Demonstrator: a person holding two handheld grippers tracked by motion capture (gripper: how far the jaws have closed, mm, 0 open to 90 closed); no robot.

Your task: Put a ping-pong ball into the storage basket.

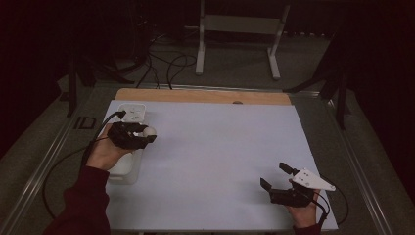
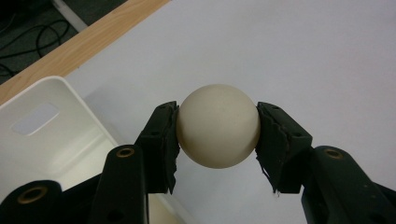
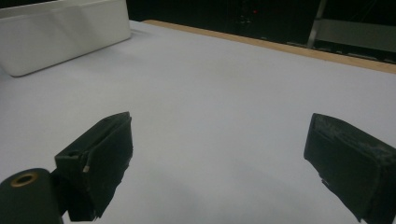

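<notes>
My left gripper [image 2: 217,135] pinched the cream ball [image 2: 218,126] snugly by its sides, just beside the white bin [image 2: 51,135], likely for carrying. My right gripper [image 3: 219,158] waited wide open, empty, well apart from that bin.

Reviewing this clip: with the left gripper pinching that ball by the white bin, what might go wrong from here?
1. The smooth cream-white ball is held by the left gripper only at two small contact spots on its sides, so it may squirt out.
2. It hangs beside the white plastic bin, not over it; if dropped, it would likely roll across the pale table sheet.
3. The pads look frayed, which may weaken grip.
</notes>
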